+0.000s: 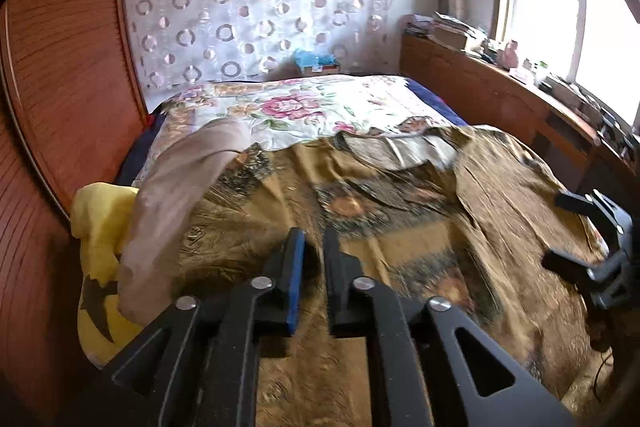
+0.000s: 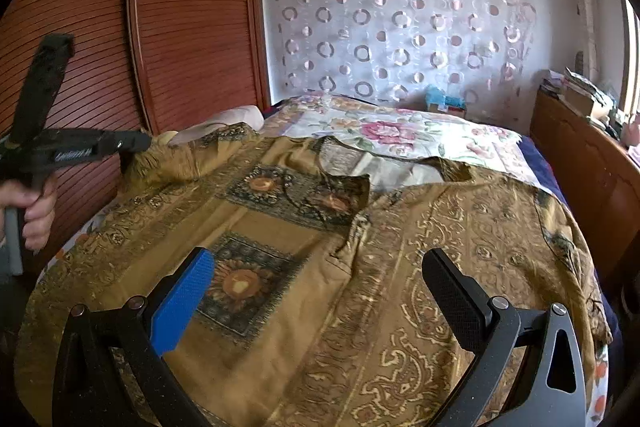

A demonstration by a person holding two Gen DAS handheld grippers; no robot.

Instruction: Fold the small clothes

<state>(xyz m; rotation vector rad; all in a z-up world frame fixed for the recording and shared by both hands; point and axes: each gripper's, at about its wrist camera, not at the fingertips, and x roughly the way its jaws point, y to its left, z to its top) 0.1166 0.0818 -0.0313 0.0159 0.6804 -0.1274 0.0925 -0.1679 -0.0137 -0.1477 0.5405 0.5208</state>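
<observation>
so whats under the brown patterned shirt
The brown patterned shirt lies spread over a floral bedspread, visible beyond its collar. Anything directly beneath is covered.

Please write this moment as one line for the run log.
brown garment: spread on bed | left gripper: jaws nearly closed, grasp unclear | right gripper: jaws open above garment

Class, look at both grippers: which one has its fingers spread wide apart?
The right gripper: its fingers stand wide apart above the brown patterned shirt, while the left gripper shows only a narrow gap.
</observation>
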